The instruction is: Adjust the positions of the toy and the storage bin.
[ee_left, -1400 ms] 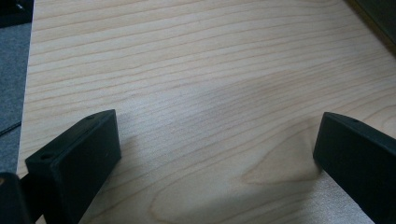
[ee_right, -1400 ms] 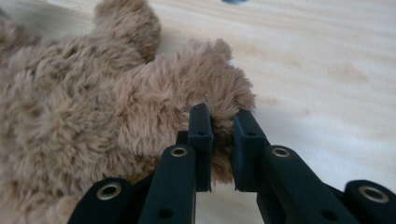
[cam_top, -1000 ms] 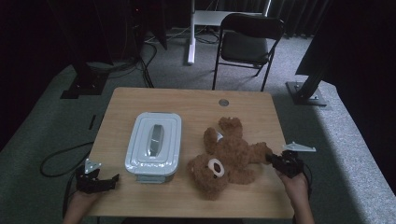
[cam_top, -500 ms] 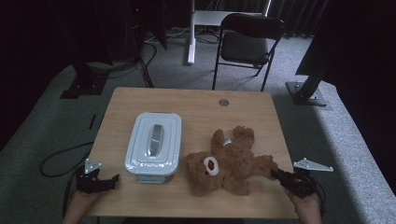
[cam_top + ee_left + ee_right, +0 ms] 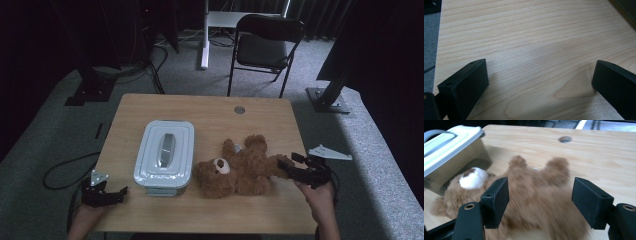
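A brown teddy bear (image 5: 240,167) lies on its back on the wooden table (image 5: 200,107), its head toward the white lidded container (image 5: 165,152) on its left. My right gripper (image 5: 282,165) hovers at the bear's right limb. Its jaws have just been opening and now stand apart. In the right gripper view the bear (image 5: 534,187) lies blurred below and between the jaws of that gripper (image 5: 540,192), with neither pad pressing it. My left gripper (image 5: 122,191) rests open at the table's front left corner. The left gripper view has bare wood between its jaws (image 5: 540,72).
The container (image 5: 446,147) has a grey handle on its lid and stands close to the bear's head. A round cable hole (image 5: 239,109) sits near the table's far edge. A folding chair (image 5: 265,45) stands beyond the table on the carpet.
The bear was dragged toward the front edge and turned, head now to the left. The right gripper then let go of it, opened and lifted. The left gripper has stayed put.
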Available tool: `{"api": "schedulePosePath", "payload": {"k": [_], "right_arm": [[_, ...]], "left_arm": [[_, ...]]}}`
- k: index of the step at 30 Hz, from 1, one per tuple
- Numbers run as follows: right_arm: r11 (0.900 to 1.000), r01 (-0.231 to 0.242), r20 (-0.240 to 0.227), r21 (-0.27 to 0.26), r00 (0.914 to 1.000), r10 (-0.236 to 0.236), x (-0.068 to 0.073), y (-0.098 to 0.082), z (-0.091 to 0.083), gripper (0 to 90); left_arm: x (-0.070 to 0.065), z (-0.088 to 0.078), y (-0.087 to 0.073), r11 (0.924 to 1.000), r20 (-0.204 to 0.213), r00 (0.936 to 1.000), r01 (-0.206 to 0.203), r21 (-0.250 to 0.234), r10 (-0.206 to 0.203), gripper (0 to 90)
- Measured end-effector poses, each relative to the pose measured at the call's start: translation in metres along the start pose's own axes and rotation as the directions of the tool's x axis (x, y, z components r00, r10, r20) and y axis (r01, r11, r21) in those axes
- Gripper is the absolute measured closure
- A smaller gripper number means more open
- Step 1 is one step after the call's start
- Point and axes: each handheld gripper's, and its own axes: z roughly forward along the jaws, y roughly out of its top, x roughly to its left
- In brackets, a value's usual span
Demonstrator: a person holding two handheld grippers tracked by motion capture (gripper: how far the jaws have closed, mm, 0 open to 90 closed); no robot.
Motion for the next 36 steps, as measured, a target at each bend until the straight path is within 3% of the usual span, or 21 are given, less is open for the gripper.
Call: {"api": "schedulePosePath", "payload": {"k": [4, 7, 11, 14, 17, 18, 19, 22, 24, 25, 29, 33, 36], "right_arm": [[0.997, 0.051, -0.063, 0.055, 0.9969, -0.047, 0.018, 0.014, 0.035, 27.9], [0.993, 0.045, -0.112, 0.105, 0.9932, -0.033, 0.026, 0.017, 0.063, 27.9], [0.983, 0.055, -0.122, 0.174, 0.9919, -0.034, 0.031, 0.015, 0.095, 26.9], [0.976, 0.073, -0.108, 0.206, 0.9928, -0.052, 0.032, 0.012, 0.106, 26.3], [0.96, 0.112, -0.101, 0.257, 0.9909, -0.088, 0.037, 0.005, 0.115, 20.7], [0.951, 0.128, -0.097, 0.281, 0.9898, -0.105, 0.039, 0.003, 0.117, 19.9], [0.935, 0.161, -0.085, 0.315, 0.9863, -0.141, 0.042, -0.001, 0.121, 18.5], [0.917, 0.204, -0.064, 0.342, 0.9789, -0.194, 0.047, -0.011, 0.13, 23.6], [0.919, 0.202, -0.049, 0.339, 0.9791, -0.197, 0.048, -0.014, 0.132, 33.2], [0.925, 0.189, -0.039, 0.331, 0.9817, -0.187, 0.047, -0.014, 0.135, 41.8], [0.945, 0.174, -0.012, 0.276, 0.9839, -0.178, 0.048, -0.009, 0.138, 61.0], [0.975, 0.088, 0.057, 0.204, 0.9932, -0.101, 0.04, 0.005, 0.138, 69.3], [0.987, 0.036, 0.125, 0.156, 0.9905, -0.056, 0.031, 0.015, 0.138, 71.3]], "left_arm": [[0.0, 0.0, 0.0, 1.0, 0.0, 1.0, 0.0, 0.0, 0.0, 1.4], [0.0, 0.0, 0.0, 1.0, 0.0, 1.0, 0.0, 0.0, 0.0, 1.4], [0.0, 0.0, 0.0, 1.0, 0.0, 1.0, 0.0, 0.0, 0.0, 1.4], [0.0, 0.0, 0.0, 1.0, 0.0, 1.0, 0.0, 0.0, 0.0, 1.4], [0.0, 0.0, 0.0, 1.0, 0.0, 1.0, 0.0, 0.0, 0.0, 1.4], [0.0, 0.0, 0.0, 1.0, 0.0, 1.0, 0.0, 0.0, 0.0, 1.4], [0.0, 0.0, 0.0, 1.0, 0.0, 1.0, 0.0, 0.0, 0.0, 1.4], [0.0, 0.0, 0.0, 1.0, 0.0, 1.0, 0.0, 0.0, 0.0, 1.4], [0.0, 0.0, 0.0, 1.0, 0.0, 1.0, 0.0, 0.0, 0.0, 1.4], [0.0, 0.0, 0.0, 1.0, 0.0, 1.0, 0.0, 0.0, 0.0, 1.4], [0.0, 0.0, 0.0, 1.0, 0.002, 1.0, -0.002, 0.0, 0.002, 1.4], [0.0, 0.0, 0.0, 1.0, 0.002, 1.0, -0.002, 0.0, 0.002, 1.4], [0.0, 0.0, 0.0, 1.0, 0.003, 1.0, -0.002, 0.0, 0.002, 1.4]]}}
